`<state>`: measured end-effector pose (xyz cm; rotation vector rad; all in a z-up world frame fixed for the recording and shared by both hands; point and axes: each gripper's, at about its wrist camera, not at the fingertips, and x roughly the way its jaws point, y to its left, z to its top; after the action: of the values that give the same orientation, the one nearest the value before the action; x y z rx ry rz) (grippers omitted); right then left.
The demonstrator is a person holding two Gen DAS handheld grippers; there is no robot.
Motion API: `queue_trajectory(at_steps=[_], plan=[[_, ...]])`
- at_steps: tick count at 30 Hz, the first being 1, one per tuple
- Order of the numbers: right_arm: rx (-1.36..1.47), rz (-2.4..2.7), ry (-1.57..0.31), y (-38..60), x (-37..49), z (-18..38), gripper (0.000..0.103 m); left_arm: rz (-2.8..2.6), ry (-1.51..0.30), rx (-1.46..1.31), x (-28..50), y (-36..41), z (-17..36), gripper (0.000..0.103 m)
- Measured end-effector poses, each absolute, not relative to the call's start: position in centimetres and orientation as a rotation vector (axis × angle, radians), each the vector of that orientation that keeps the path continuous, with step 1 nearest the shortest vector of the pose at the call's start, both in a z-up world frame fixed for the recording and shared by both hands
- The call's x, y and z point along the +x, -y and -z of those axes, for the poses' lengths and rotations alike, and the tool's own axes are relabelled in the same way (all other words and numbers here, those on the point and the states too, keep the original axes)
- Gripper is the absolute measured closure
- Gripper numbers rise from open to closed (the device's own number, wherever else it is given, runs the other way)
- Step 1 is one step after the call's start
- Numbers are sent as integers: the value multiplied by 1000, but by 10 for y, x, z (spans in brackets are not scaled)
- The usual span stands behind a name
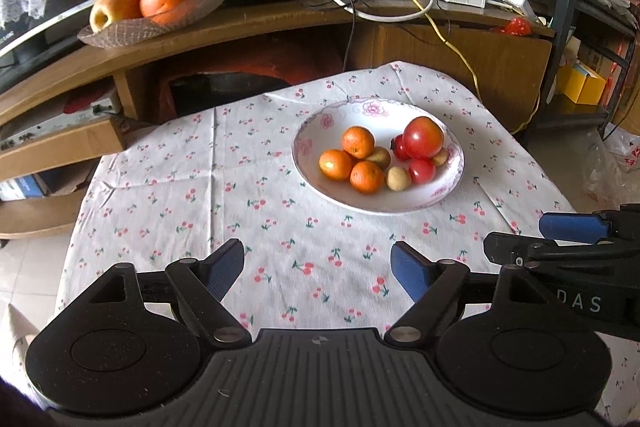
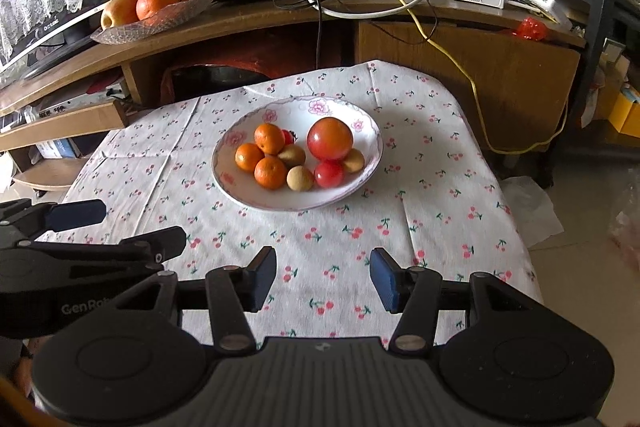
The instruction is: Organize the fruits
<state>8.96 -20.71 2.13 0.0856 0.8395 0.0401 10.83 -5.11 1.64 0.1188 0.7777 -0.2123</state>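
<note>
- Left gripper (image 1: 318,269): fingers apart, empty, over table's near edge.
- Right gripper (image 2: 323,279): apart, empty, beside it.
- Bowl (image 2: 256,201) of fruit mid-table, toward far edge.

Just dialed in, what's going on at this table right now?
Nothing is being handled. The left gripper and right gripper are both open and empty, hovering side by side over the near edge of the cherry-print tablecloth. Ahead, the white floral plate holds three small oranges, a big red tomato, smaller red fruits and a few tan ones, all mixed together.
</note>
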Motion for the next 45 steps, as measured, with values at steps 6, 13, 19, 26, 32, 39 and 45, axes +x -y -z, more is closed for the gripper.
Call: queue_trajectory(at_steps=[6, 13, 19, 26, 32, 39, 45], plan=[[88, -41, -842, 206, 81, -21, 51, 208, -790, 106, 99, 48, -16, 18], [89, -39, -846, 205, 73, -19, 51, 201, -795, 110, 93, 49, -16, 18], [87, -38, -850, 205, 67, -18, 51, 195, -798, 113, 88, 50, -14, 18], [89, -39, -848, 204, 64, -18, 51, 180, -797, 103, 82, 48, -14, 15], [96, -40, -845, 204, 58, -19, 51, 162, -786, 107, 77, 48, -16, 14], [104, -38, -840, 205, 51, -20, 51, 116, -775, 142, 71, 51, -18, 6], [108, -40, -832, 205, 46, -21, 51, 100, -772, 165, 66, 51, -19, 5]])
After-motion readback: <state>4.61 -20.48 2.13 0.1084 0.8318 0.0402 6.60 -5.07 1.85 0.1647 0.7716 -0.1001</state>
